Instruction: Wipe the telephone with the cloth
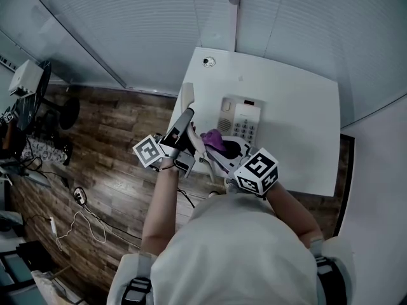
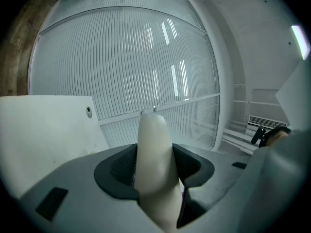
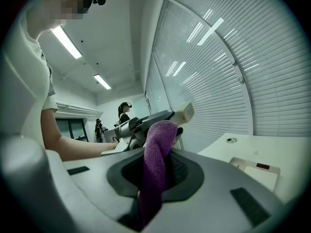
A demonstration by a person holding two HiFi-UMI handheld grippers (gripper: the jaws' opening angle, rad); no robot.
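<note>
**Left gripper.** The left gripper (image 2: 154, 165) has its fingers (image 2: 120, 169) pinching the cream handset (image 2: 154, 147).
- In the left gripper view the handset stands upright between the dark pads.
- Its rounded end projects past the fingertips, and its lower part runs down between the fingers and out of sight.
- In the head view the left gripper (image 1: 188, 118) holds the handset (image 1: 186, 98) raised, apart from the telephone base (image 1: 241, 119).
- The handset lies over the left edge of the white desk (image 1: 299, 107).

**Right gripper.** The right gripper (image 3: 156, 174) has its fingers (image 3: 181, 171) closed on the purple cloth (image 3: 158, 147).
- The cloth fills the gap between the pads.
- It rises beyond the fingertips as a folded, rounded bunch.

**Relative positions.**
- In the head view the cloth (image 1: 213, 138) lies between the two grippers. It is just beside the lower part of the handset and in front of the telephone base.
- The right gripper (image 1: 216, 154) points toward the left gripper.
- In the right gripper view the top of the cloth sits close against the left gripper (image 3: 143, 123). The handset (image 3: 186, 113) shows just above it.
- No view shows whether the cloth touches the handset.

**Telephone base.** The telephone base (image 3: 255, 169) rests flat on the desk (image 3: 277, 147).
</note>
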